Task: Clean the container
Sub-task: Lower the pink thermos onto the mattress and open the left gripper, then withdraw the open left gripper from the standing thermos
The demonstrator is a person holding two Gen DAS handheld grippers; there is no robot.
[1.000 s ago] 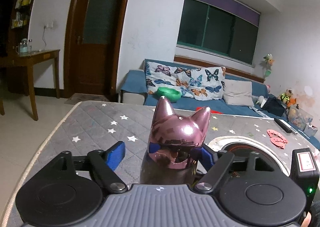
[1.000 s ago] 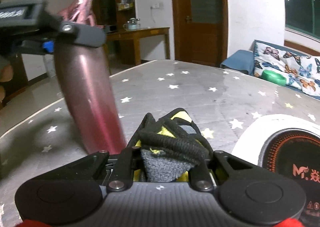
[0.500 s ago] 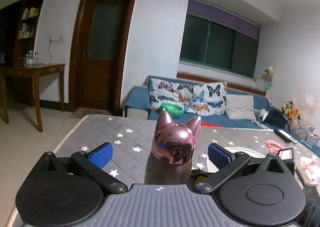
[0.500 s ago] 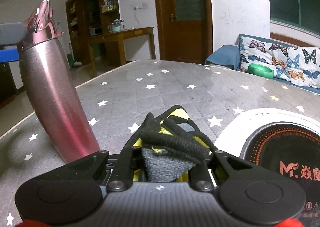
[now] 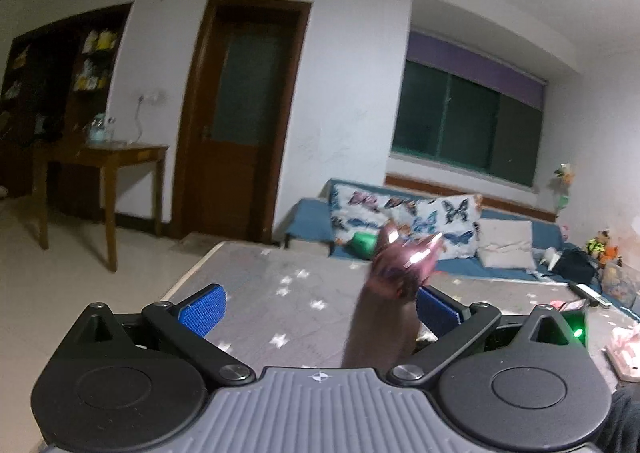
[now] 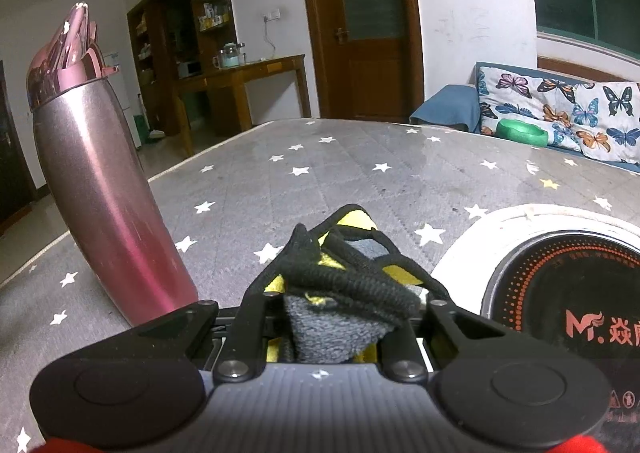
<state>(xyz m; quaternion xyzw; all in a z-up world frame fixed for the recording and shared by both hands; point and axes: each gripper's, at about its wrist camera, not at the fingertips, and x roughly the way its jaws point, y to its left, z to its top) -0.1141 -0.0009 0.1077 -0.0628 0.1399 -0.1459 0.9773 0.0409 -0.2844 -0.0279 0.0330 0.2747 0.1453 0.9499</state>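
A tall pink metal bottle (image 6: 104,189) with a shiny cat-ear lid stands upright on the star-patterned table (image 6: 360,169), left of my right gripper. In the left wrist view the same bottle (image 5: 384,305) is blurred and sits just in front of my left gripper (image 5: 320,305), whose blue pads (image 5: 204,307) stand wide open, clear of the lid. My right gripper (image 6: 344,289) is shut on a grey, yellow and black cleaning cloth (image 6: 340,293), low over the table and apart from the bottle.
An induction cooker (image 6: 560,293) with a white rim and black top lies on the table at the right. A sofa with butterfly cushions (image 6: 560,113) and a green bowl (image 6: 520,131) stands beyond the table's far edge. A wooden side table (image 5: 104,161) and door stand at the left.
My left gripper has let go of the bottle's lid, opened wide and drawn back and upward. The bottle now stands alone on the table. The right gripper has kept its hold on the cloth.
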